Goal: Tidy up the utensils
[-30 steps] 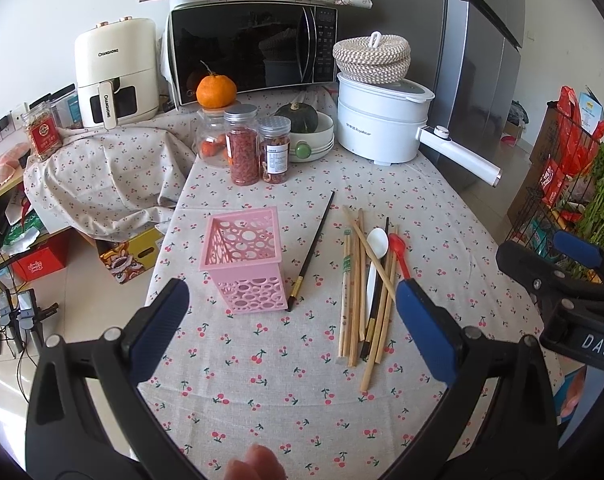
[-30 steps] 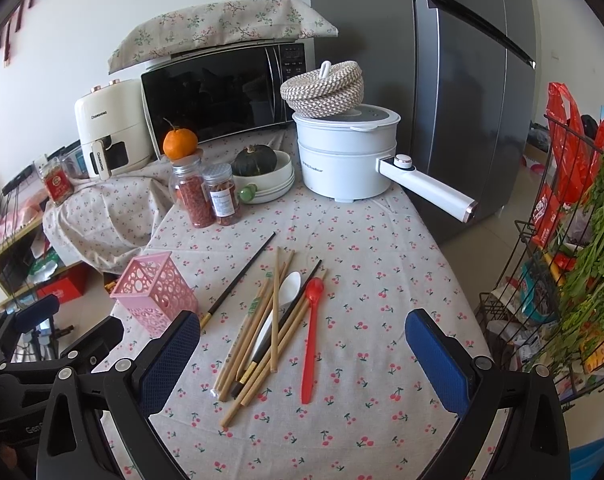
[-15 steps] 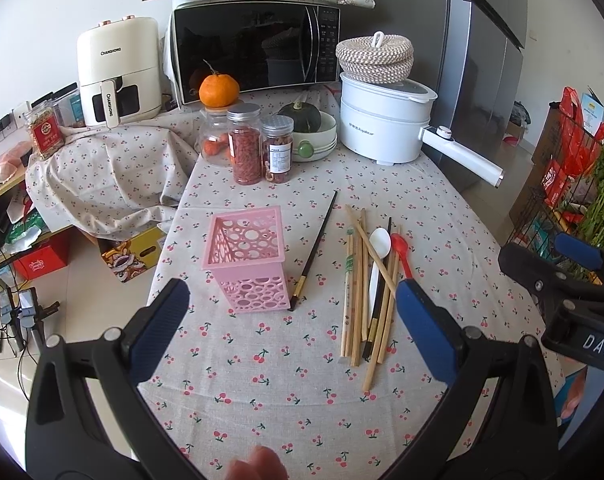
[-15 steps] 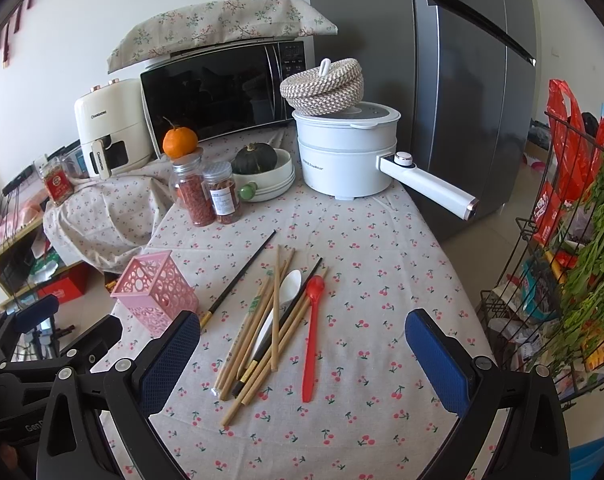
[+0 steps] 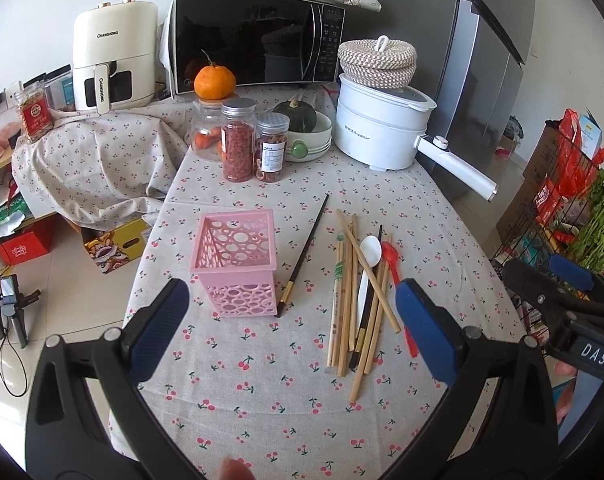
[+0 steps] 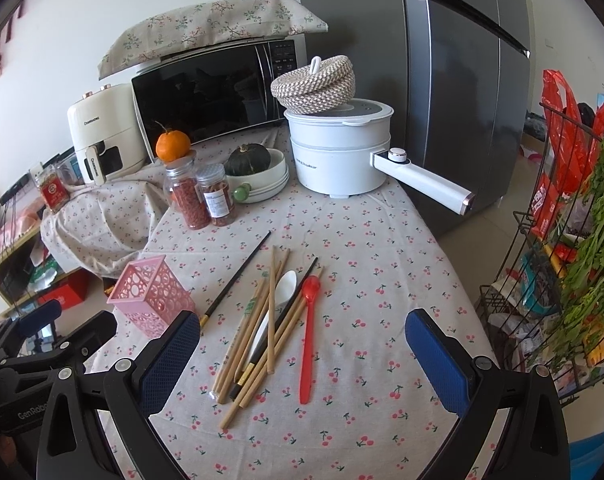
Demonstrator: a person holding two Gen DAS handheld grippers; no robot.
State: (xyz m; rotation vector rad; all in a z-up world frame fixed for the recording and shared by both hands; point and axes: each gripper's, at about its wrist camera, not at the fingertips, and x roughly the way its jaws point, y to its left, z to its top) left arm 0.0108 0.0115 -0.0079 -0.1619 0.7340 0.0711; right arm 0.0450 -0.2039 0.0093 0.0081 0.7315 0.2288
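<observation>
Over on the left, the left gripper [image 5: 288,320] hung above the near part of the worktop [image 5: 262,400] with its jaws spread wide, gripping nothing and touching nothing. Just ahead of its left pad stood the pink holder [image 5: 235,262], upright, open top showing, close to the worktop's left edge, where the cherry-print cloth dropped off toward the floor. A lone dark chopstick [image 5: 304,254] lay slanted just right of the holder, its near tip almost at the holder's base.

Moving to the middle, the bundle of wooden chopsticks [image 5: 348,288] lay fanned out, crossed over one another, with a white spoon [image 5: 368,264] tucked among them and a red spoon [image 5: 394,276] on the right flank. The left gripper's right pad covered part of that red handle in the left wrist view.

Then the right gripper [image 6: 302,348]: jaws equally far apart, empty, poised over the near end of the pile, the red spoon [image 6: 308,328] lying between its pads in the right wrist view. Bare cloth stretched to the right of the spoons as far as the worktop's right edge, with a wire rack [image 6: 542,280] of greens beyond it. At the back, jars [image 5: 254,144] and a white pot [image 5: 382,120] crowded the far end, well apart from the utensils.
</observation>
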